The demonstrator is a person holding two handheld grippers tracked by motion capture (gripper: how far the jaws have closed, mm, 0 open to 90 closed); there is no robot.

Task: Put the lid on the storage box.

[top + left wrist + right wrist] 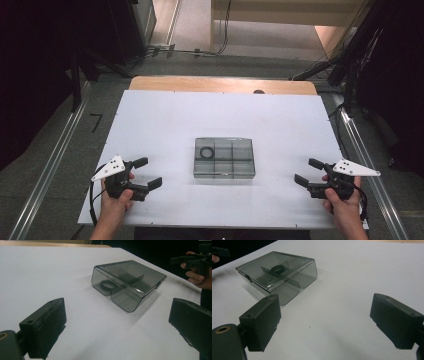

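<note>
Your left gripper (148, 173) sits near the table's (165, 120) front left corner, jaws spread wide with nothing between them. Your right gripper (308, 171) rests at the front right, likewise released and empty. The smoky plastic box (224, 158) lies closed at the middle of the white table, between the two grippers and well apart from both. A black ring (206, 152) lies inside its back left compartment.

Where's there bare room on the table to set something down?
Plenty: the white table is bare between the smoked plastic box and the far wooden edge, and on both sides between the box and each open claw, left and right. Nowhere is crowded.
</note>
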